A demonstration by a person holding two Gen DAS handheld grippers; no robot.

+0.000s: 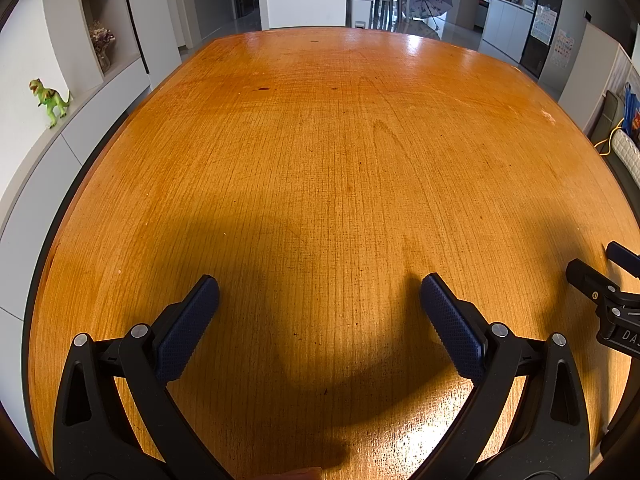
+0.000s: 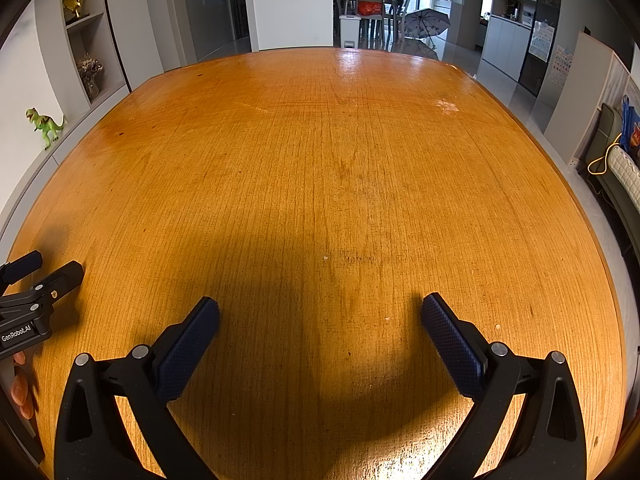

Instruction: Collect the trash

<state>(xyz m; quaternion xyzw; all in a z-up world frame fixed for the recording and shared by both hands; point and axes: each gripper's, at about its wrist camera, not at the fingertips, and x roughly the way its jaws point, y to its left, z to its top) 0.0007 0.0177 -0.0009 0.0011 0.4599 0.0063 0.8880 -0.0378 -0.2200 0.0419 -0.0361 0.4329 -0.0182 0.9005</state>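
I see no trash item in either view, only a few tiny pale crumbs (image 2: 326, 257) on the wood. My left gripper (image 1: 319, 286) is open and empty, low over the near part of the wooden table (image 1: 320, 140). My right gripper (image 2: 320, 306) is open and empty too, beside the left one. The right gripper's fingers (image 1: 588, 276) show at the right edge of the left wrist view. The left gripper's fingers (image 2: 60, 276) show at the left edge of the right wrist view.
A grey cabinet ledge runs along the table's left side with a green toy dinosaur (image 1: 50, 100) and a vase of dried flowers (image 1: 102, 46). A sofa with a yellow cable (image 2: 600, 162) lies to the right. Chairs and an open umbrella (image 2: 426, 24) stand beyond the far edge.
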